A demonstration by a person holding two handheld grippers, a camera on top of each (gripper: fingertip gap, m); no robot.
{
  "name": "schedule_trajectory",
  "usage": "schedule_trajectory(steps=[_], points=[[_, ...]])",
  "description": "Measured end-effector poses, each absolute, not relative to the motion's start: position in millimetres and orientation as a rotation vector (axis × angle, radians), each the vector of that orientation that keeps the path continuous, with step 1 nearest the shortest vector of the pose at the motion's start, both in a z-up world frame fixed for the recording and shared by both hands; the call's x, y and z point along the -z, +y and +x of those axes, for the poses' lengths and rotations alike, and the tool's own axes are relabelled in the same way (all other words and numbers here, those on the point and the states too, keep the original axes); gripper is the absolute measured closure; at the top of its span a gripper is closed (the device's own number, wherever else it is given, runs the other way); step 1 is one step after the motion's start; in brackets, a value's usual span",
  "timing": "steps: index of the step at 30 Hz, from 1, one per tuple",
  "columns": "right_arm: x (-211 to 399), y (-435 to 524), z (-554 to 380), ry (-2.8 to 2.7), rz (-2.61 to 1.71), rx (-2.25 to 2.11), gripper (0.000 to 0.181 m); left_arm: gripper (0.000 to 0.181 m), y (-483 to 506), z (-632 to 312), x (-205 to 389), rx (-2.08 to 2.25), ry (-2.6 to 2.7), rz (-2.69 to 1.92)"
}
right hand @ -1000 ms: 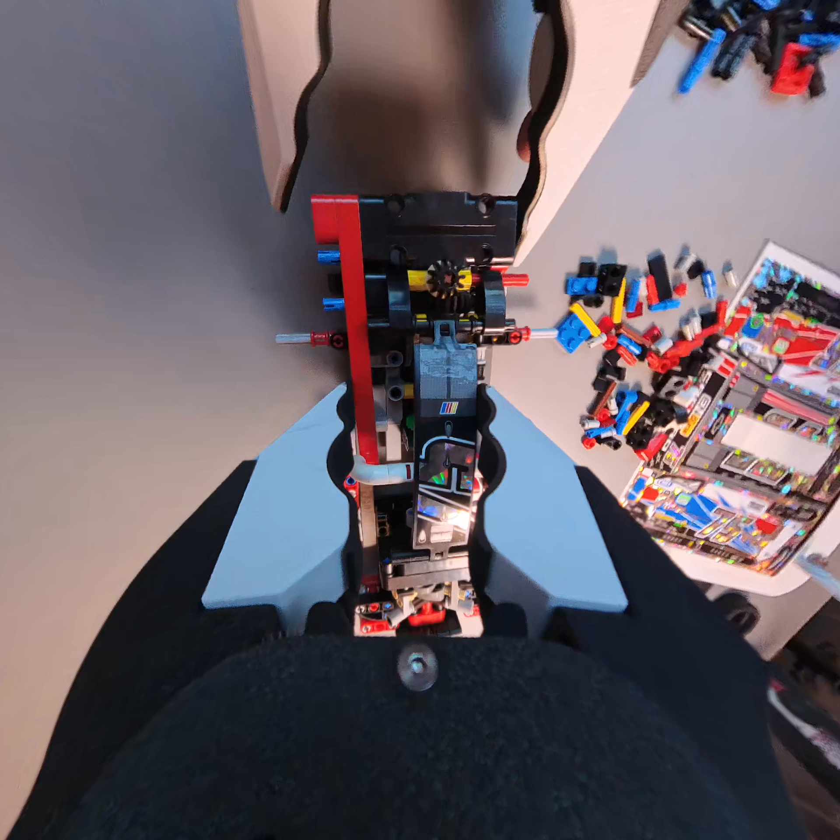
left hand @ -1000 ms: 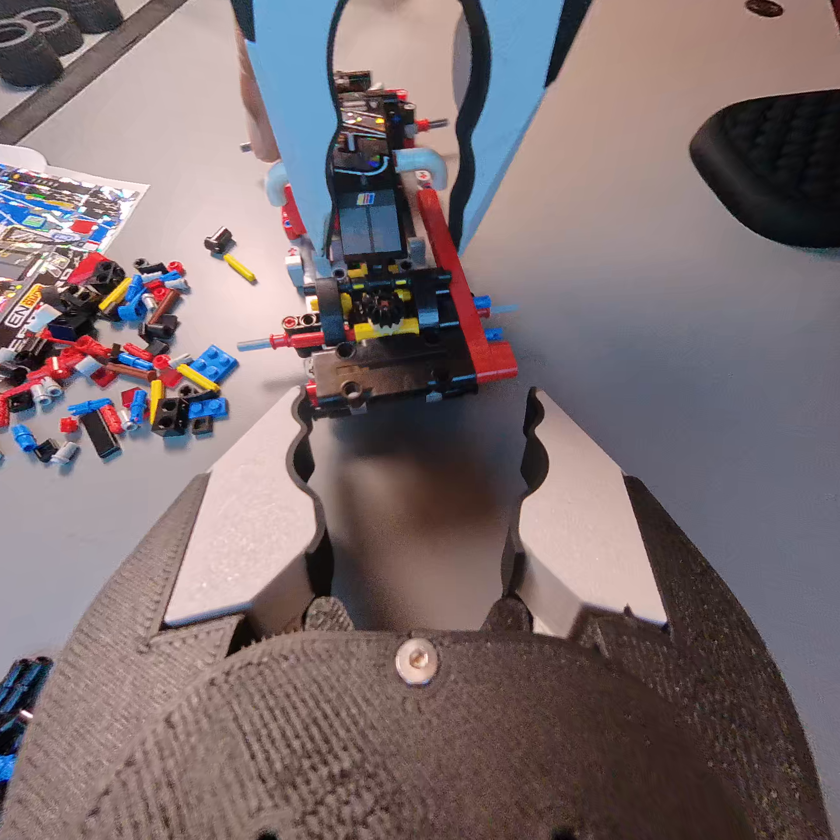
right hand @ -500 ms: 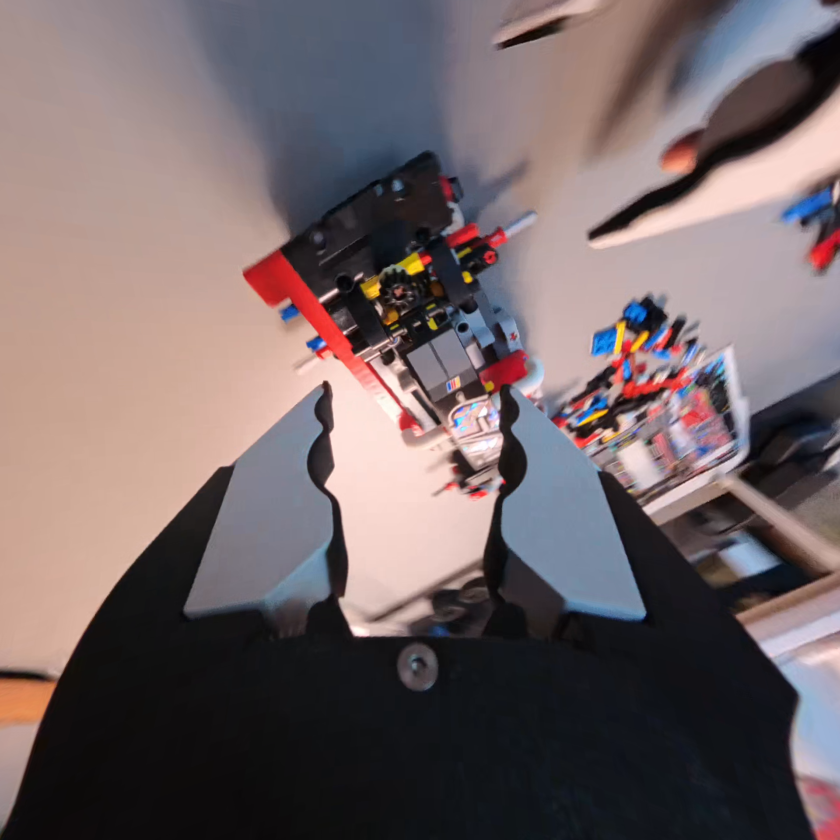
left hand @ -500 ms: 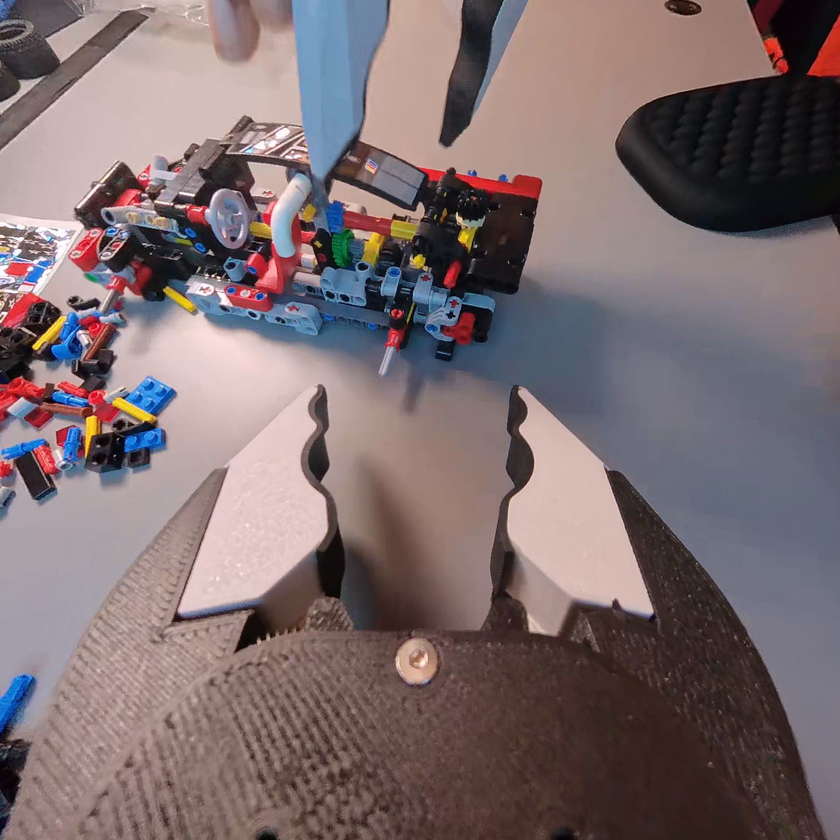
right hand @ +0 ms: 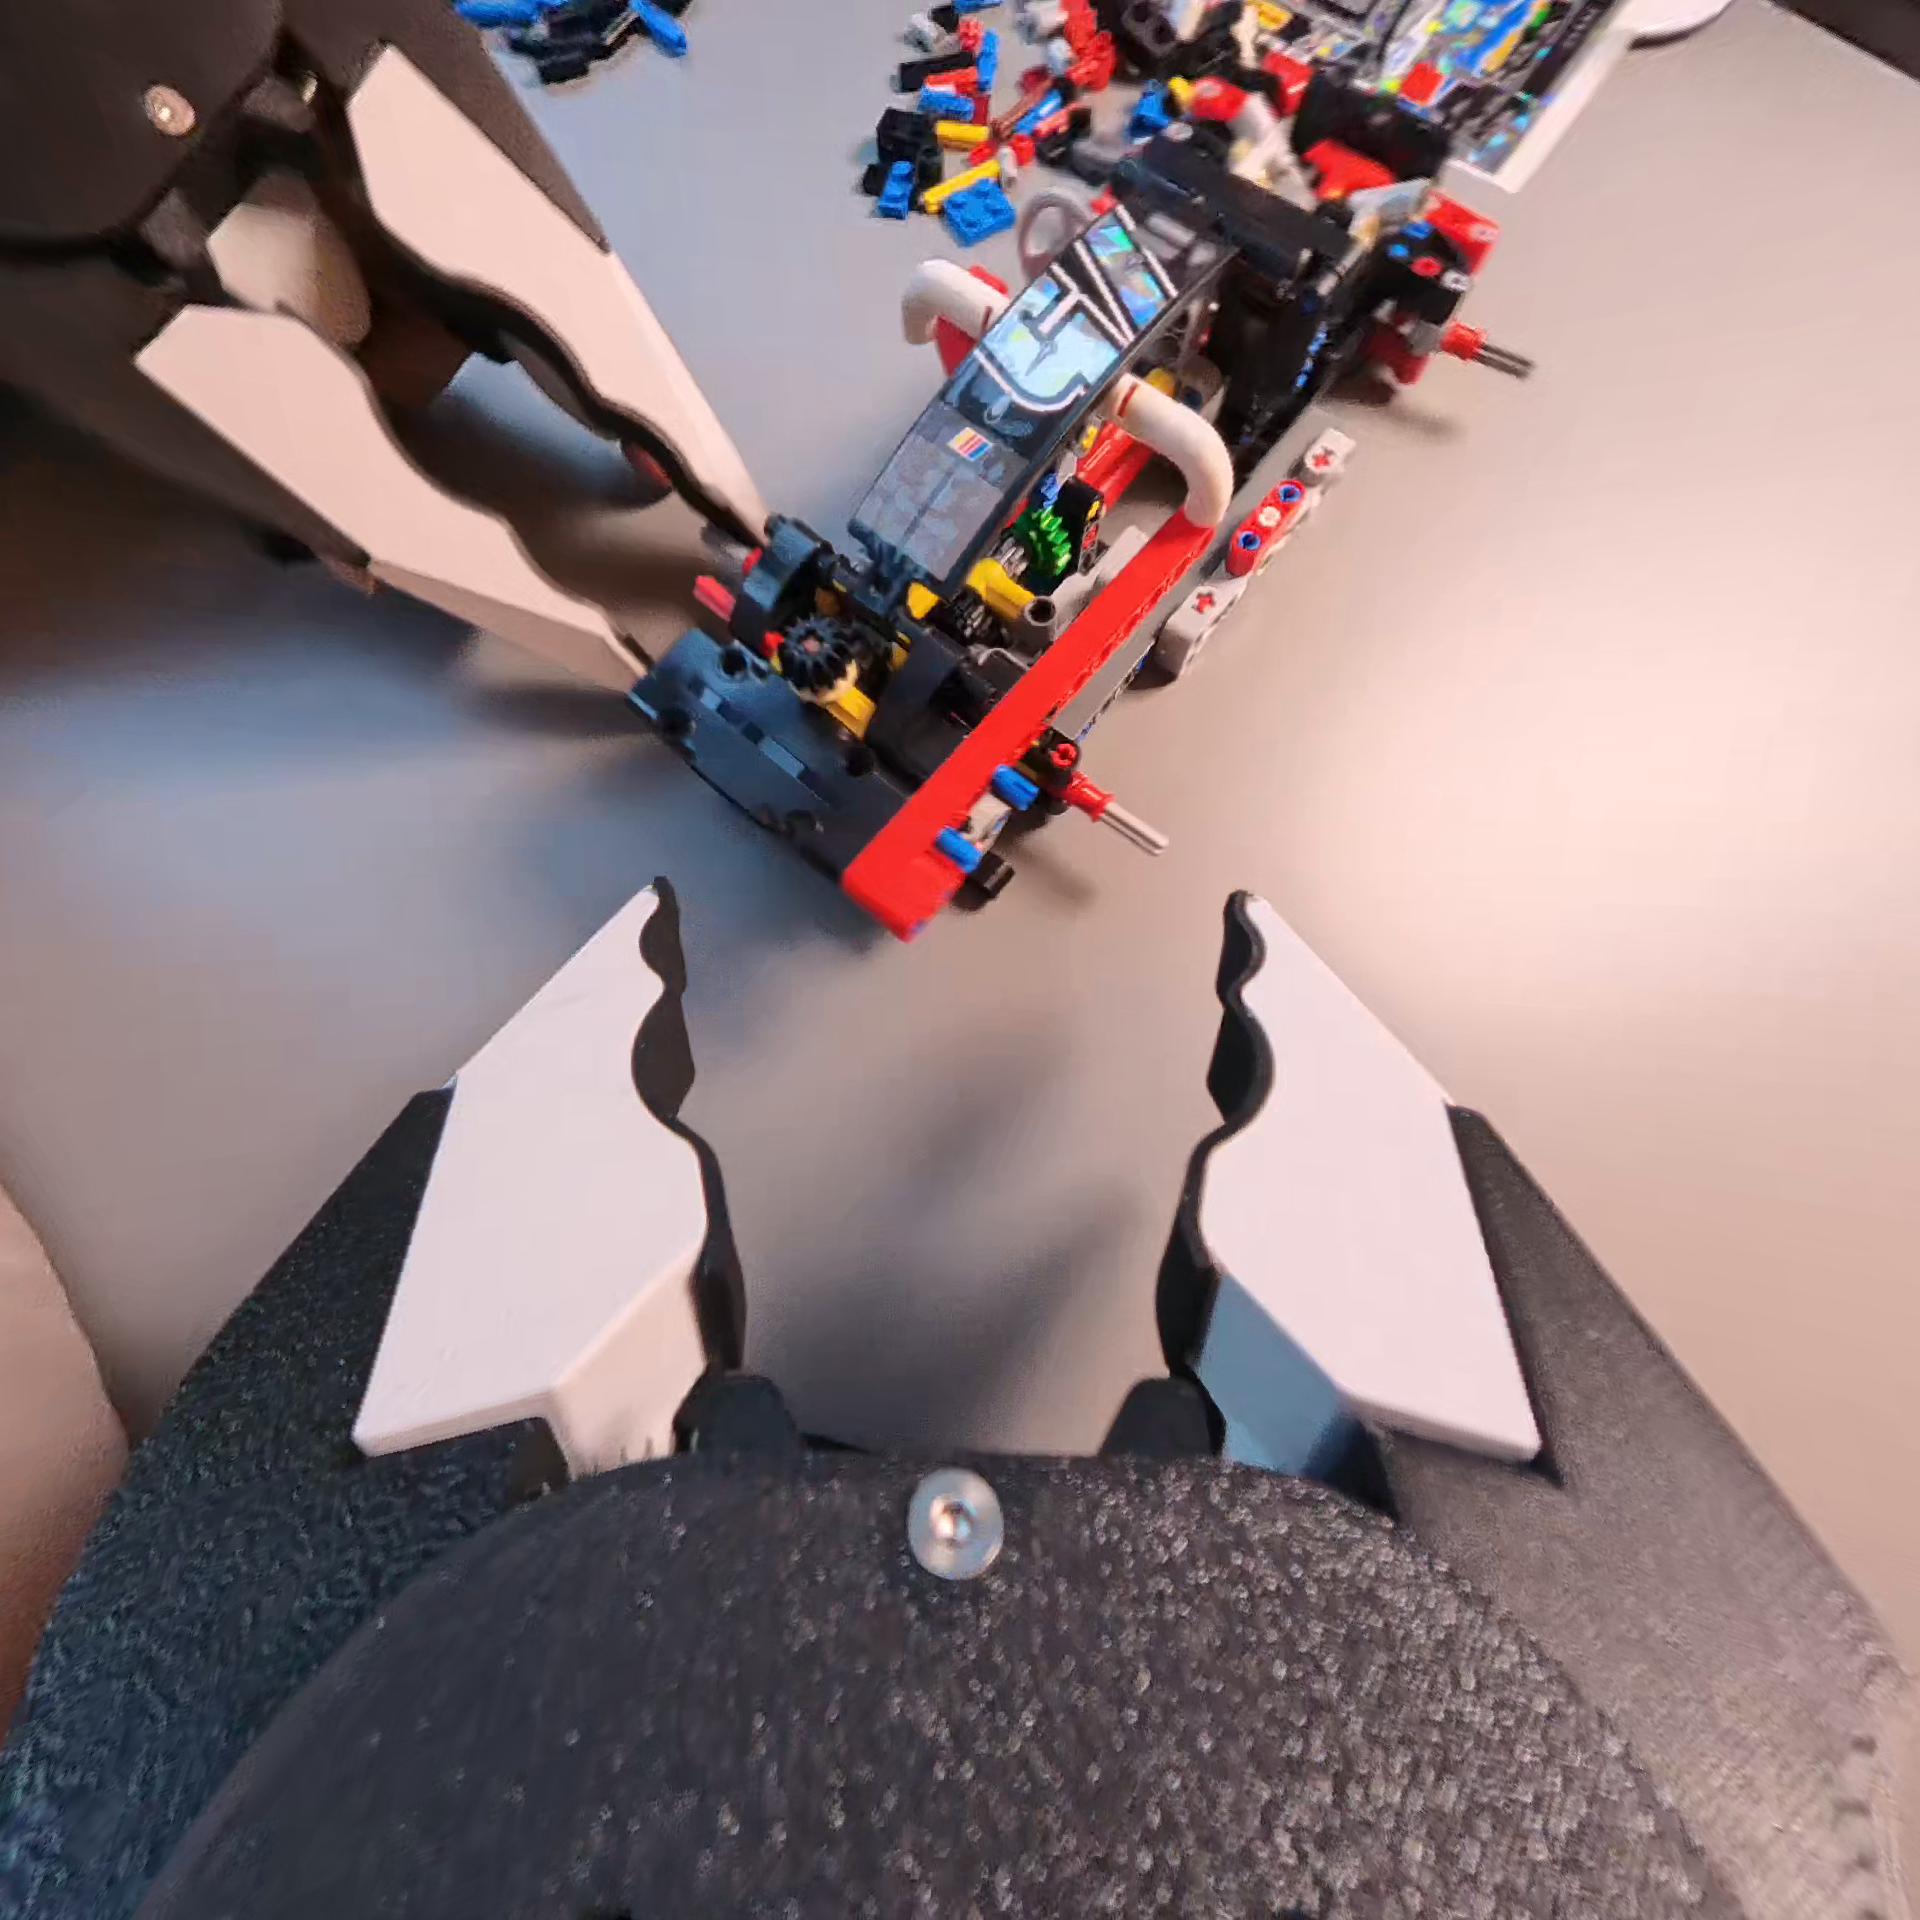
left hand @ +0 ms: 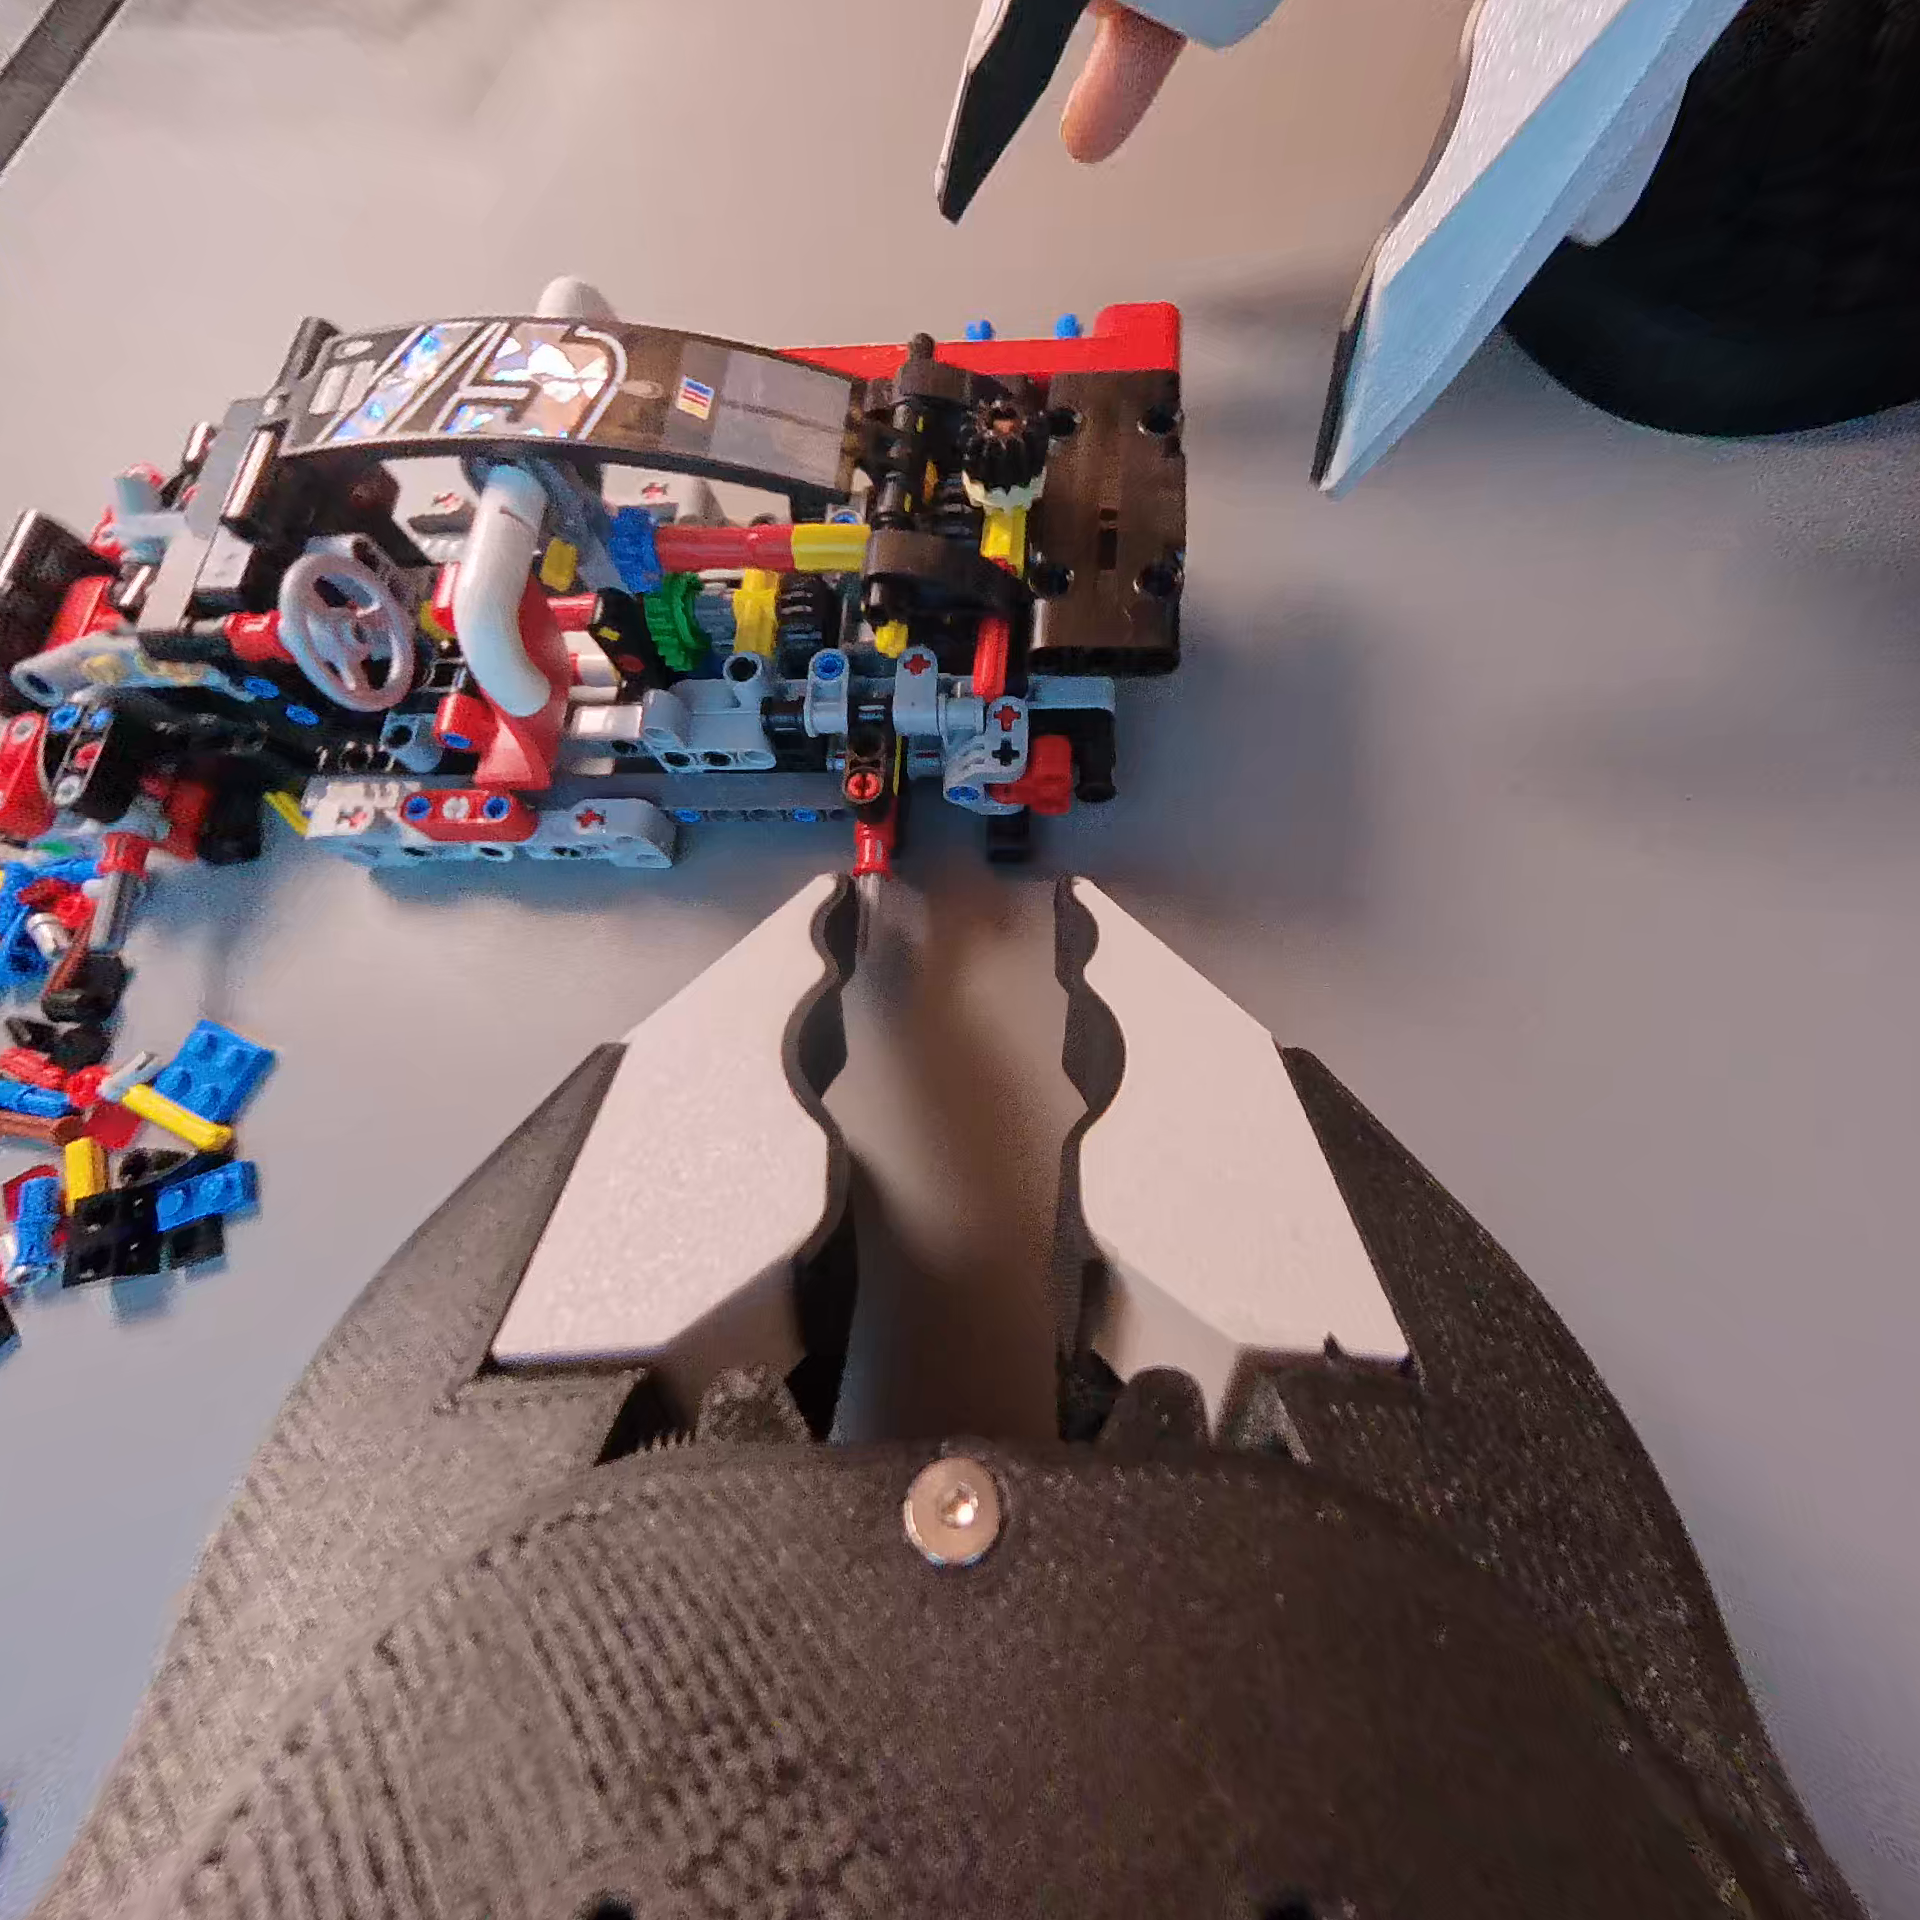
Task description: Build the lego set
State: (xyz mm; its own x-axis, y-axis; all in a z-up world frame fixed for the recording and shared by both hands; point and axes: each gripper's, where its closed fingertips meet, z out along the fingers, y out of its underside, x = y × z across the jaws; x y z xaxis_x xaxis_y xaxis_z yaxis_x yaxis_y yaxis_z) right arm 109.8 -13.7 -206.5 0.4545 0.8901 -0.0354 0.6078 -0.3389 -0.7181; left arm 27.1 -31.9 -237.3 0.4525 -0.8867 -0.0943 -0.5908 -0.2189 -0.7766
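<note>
The part-built lego car (left hand: 644, 582) lies on the grey table (left hand: 1558, 935), side-on in the left wrist view, with a red beam, black rear block, grey steering wheel and stickered roof panel. My left gripper (left hand: 956, 894) is open and empty, its fingertips (left hand: 821, 925) right at the red-and-grey axle (left hand: 871, 847) sticking out of the car's rear. My right gripper (right hand: 948, 899) is wide open and empty, a little short of the car's (right hand: 1039, 582) red beam end. The left gripper (right hand: 691, 592) also shows there at the car's far side.
Loose lego pieces (left hand: 135, 1143) lie left of the car, and beyond it in the right wrist view (right hand: 966, 156), next to a printed sheet (right hand: 1455, 83). A black textured object (left hand: 1766, 260) sits at the far right. A person's finger (left hand: 1112, 94) shows by the right gripper's fingers (left hand: 1455, 260).
My right gripper let go of the car, pulled back and opened wide. The car now rests on the table. My left gripper moved up to its rear axle and its gap narrowed.
</note>
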Motion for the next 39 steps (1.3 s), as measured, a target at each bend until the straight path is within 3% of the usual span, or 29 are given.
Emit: schedule_trajectory(steps=[7,15,20,26,32,33,39], points=[[212.5,-23.5,102.3,-1.029,-2.104,-0.520,0.071,0.142,-68.1,69.0,237.7,0.538,1.404,-1.825],[220.2,-6.8,117.7,-1.326,-1.969,-0.485,0.097,0.133,-45.8,28.8,197.3,0.537,1.154,-1.758],[219.7,12.3,123.6,-1.638,-1.776,-0.611,0.097,0.104,-14.4,-11.6,175.0,0.463,0.973,-1.760],[220.6,19.2,117.1,-1.907,-1.596,-0.748,0.097,0.077,-5.9,-13.7,200.1,0.527,1.057,-1.904],[201.3,18.9,109.5,-1.869,-1.565,-0.760,0.085,0.098,-10.8,-11.2,221.4,0.478,1.137,-1.918],[198.3,16.5,108.4,-1.862,-1.559,-0.750,0.087,0.111,-9.4,-13.8,221.8,0.463,1.123,-1.924],[198.9,20.9,100.1,-1.945,-1.590,-0.567,0.098,0.114,-11.3,-15.8,221.6,0.421,1.131,-1.910]])
